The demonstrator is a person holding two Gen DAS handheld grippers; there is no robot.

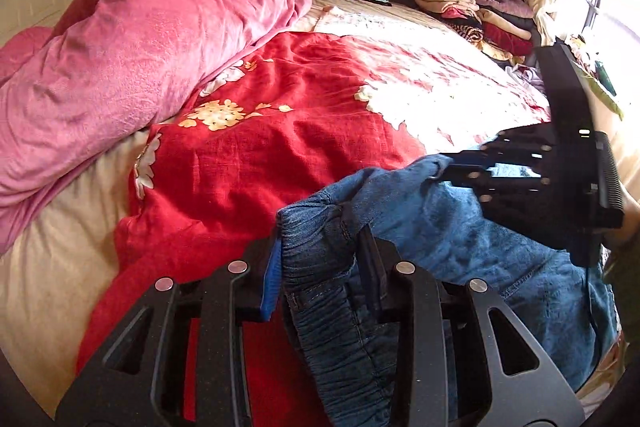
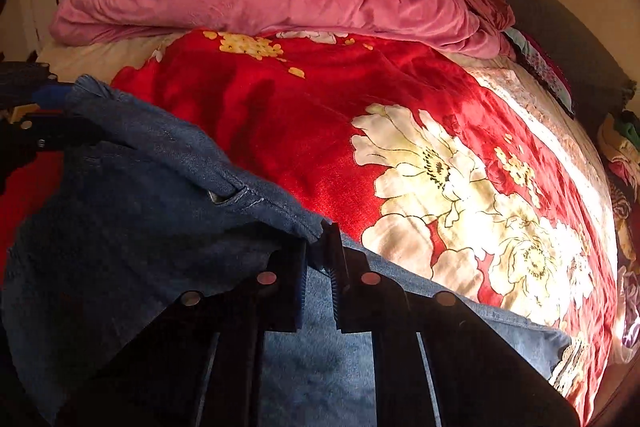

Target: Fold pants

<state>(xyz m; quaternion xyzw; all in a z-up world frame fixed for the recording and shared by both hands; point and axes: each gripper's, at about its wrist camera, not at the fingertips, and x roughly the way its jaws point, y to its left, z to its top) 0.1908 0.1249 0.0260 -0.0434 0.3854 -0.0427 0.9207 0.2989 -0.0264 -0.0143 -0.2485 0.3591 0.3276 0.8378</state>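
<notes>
The red floral bedspread covered the bed, with the denim pants bunched at its near edge. The left gripper pinched the gathered waistband; the right gripper was pressed together on what looked like a fabric edge. The step appeared to be pick-up; next, lifting and spreading the pants flat.
</notes>
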